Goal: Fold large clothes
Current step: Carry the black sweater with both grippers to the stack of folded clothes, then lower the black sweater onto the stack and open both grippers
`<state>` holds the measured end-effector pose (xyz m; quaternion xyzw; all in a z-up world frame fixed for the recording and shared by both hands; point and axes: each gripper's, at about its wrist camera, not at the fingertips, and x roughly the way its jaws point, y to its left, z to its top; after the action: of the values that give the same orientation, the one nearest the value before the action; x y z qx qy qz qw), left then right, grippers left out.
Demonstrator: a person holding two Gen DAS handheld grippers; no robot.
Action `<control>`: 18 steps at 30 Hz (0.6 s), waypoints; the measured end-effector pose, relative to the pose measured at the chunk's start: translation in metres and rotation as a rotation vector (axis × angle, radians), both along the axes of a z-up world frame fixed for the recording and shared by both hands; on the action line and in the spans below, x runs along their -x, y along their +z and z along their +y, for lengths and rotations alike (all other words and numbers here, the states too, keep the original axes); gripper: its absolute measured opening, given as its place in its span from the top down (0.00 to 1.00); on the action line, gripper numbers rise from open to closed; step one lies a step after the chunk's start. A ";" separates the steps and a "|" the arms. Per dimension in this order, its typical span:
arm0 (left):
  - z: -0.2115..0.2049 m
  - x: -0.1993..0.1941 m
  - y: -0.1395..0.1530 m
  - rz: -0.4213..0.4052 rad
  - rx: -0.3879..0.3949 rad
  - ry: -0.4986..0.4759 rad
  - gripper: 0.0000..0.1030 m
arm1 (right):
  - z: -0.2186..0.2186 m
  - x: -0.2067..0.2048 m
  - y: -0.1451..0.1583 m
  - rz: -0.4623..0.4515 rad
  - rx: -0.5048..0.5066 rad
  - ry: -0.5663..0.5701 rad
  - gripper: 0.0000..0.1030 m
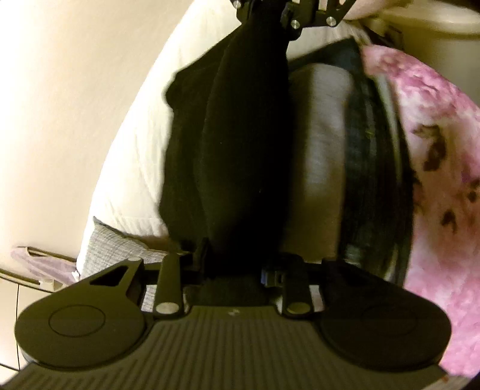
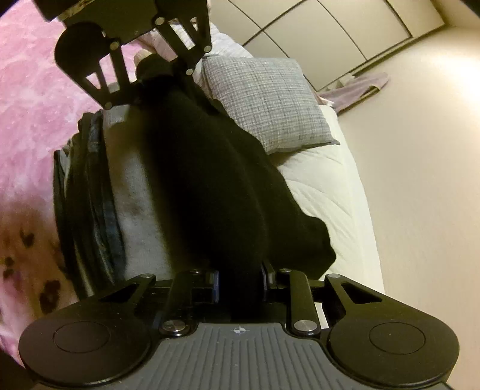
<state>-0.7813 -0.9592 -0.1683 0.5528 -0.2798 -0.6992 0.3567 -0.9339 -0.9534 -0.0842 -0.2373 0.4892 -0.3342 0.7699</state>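
A black garment (image 1: pixel 240 150) hangs stretched as a long bunched band between my two grippers, above a bed. My left gripper (image 1: pixel 232 270) is shut on one end of it, the cloth bulging out from between the fingers. The right gripper (image 1: pixel 279 15) shows at the top of the left wrist view, clamped on the far end. In the right wrist view the same black garment (image 2: pixel 216 180) runs from my right gripper (image 2: pixel 240 279), shut on it, up to the left gripper (image 2: pixel 156 69). Both sets of fingertips are largely buried in the cloth.
Under the garment lies a pile of folded clothes (image 2: pixel 132 186) in grey, dark blue and black, on a white quilted bed cover (image 2: pixel 324 186). A pink fuzzy blanket (image 2: pixel 30 90) borders the pile. A grey pillow (image 2: pixel 264 99) lies at the bed's end, near wardrobe doors (image 2: pixel 345 30).
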 end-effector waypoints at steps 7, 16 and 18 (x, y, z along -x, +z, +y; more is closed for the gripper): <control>0.000 -0.005 0.000 0.026 0.008 0.013 0.72 | -0.011 -0.014 -0.009 0.012 -0.015 -0.022 0.78; 0.027 -0.019 0.039 0.137 -0.108 0.128 0.70 | 0.001 0.002 0.010 -0.010 -0.111 -0.064 0.72; 0.028 -0.024 0.054 0.209 -0.136 0.183 0.70 | 0.003 0.009 0.029 -0.057 -0.164 -0.095 0.72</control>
<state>-0.7574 -0.9314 -0.1138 0.5229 -0.1415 -0.7351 0.4077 -0.9425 -0.9507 -0.0547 -0.1405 0.5034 -0.3358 0.7837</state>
